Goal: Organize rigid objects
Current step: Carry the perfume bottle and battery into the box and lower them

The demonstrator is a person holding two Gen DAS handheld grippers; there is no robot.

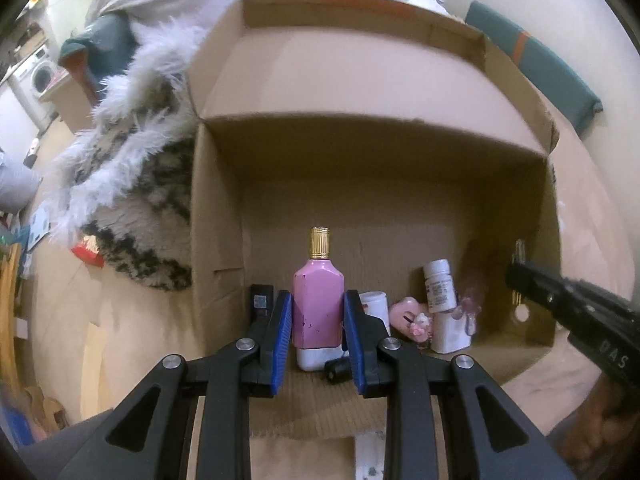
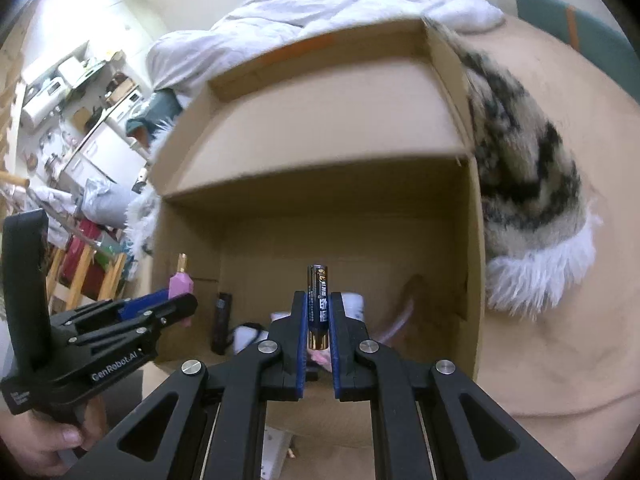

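Inside the box (image 1: pixel 224 240), the left gripper (image 1: pixel 318 320) pinches the upright pink bottle (image 1: pixel 318 308) while the right gripper (image 2: pixel 319 316) pinches an upright battery (image 2: pixel 318 304).

The pink bottle (image 1: pixel 318 308) has its sides hidden behind the blue pads (image 1: pixel 280 340) (its base too, by a white container). The white jar (image 1: pixel 376 306) shows only partly. Label text on the pill bottle (image 1: pixel 439 286) is too small to read.

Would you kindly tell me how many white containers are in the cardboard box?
2 that I can make out: a small white bottle toward the right of the cardboard box, and a white jar beside the left gripper. Others may be hidden.
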